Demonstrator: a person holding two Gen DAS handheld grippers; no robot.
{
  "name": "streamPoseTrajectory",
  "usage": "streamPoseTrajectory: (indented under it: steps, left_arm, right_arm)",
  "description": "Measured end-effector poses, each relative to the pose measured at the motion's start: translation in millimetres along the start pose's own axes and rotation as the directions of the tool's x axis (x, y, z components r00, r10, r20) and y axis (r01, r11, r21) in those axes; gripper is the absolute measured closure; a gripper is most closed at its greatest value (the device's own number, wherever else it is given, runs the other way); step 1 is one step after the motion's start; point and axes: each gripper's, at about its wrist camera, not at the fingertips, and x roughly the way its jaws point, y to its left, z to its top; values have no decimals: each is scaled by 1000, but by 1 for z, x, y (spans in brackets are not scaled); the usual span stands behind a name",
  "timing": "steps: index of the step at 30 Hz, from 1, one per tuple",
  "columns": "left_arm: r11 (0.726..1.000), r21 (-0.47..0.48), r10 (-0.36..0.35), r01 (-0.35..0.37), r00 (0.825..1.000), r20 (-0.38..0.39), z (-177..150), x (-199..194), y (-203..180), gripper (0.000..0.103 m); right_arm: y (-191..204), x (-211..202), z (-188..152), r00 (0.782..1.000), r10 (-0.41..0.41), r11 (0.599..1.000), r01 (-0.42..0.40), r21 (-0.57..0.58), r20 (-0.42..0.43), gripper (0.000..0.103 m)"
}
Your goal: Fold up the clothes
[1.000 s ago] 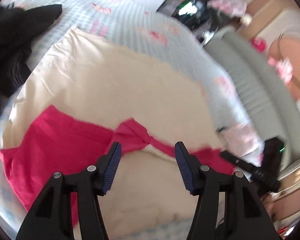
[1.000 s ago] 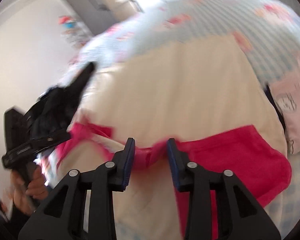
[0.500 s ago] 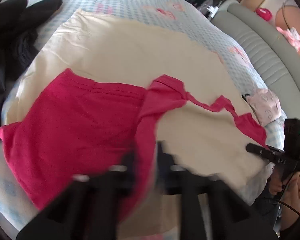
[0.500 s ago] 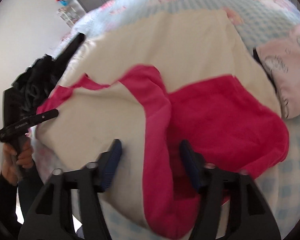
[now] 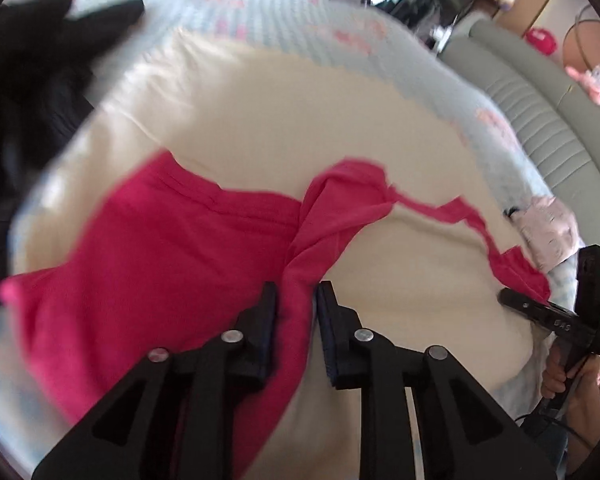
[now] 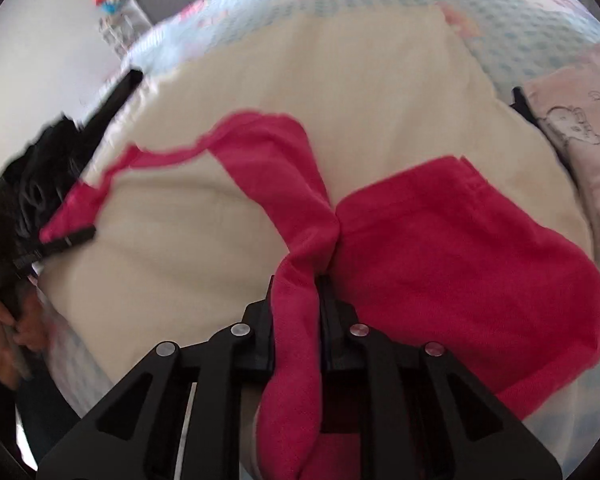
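Left gripper (image 5: 296,300) angled down, jaws opening around pink garment (image 5: 160,248), right gripper (image 6: 296,292) clamped on it (tilted down too)

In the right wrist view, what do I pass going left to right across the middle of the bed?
Black handheld left gripper → thin twisted pink strap of the garment → bunched pink fabric in the right gripper → flat pink garment panel → pale pink printed cloth.

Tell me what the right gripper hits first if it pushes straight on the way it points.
The red garment: a bunched fold of it already sits between the right gripper jaws, and more lies straight ahead. Under it is the cream sheet on the bed; depth is hard to judge.
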Motion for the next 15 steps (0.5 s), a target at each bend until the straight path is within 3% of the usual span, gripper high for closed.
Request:
streamPoseTrajectory:
  steps: [2, 4, 6, 9, 12, 15]
  left_arm:
    - [999, -33, 25, -23, 996, 81, -9, -30, 1, 73]
    - [992, -122, -11, 26, 992, 127, -27, -51, 7, 63]
    - [975, -206, -46, 81, 984, 170, -46, -71, 13, 60]
    - [941, -288, -142, 177, 980, 138, -79, -70, 13, 59]
    - [901, -355, -224, 249, 968, 110, -108, -61, 9, 58]
    - [916, -346, -204, 205, 978, 39, -116, -39, -3, 57]
  right_arm:
    - [1, -22, -4, 998, -10, 1000, 9, 10, 60, 64]
    - [-1, -48, -12, 992, -34, 999, 31, 26, 119, 64]
    - [-6, -73, -29, 986, -54, 996, 42, 77, 160, 63]
    - [-9, -82, -63, 990, 0, 983, -27, 183, 142, 55]
    - [-14, -83, -99, 993, 40, 954, -71, 290, 114, 54]
    - [-13, -88, -118, 989, 75, 928, -117, 355, 130, 54]
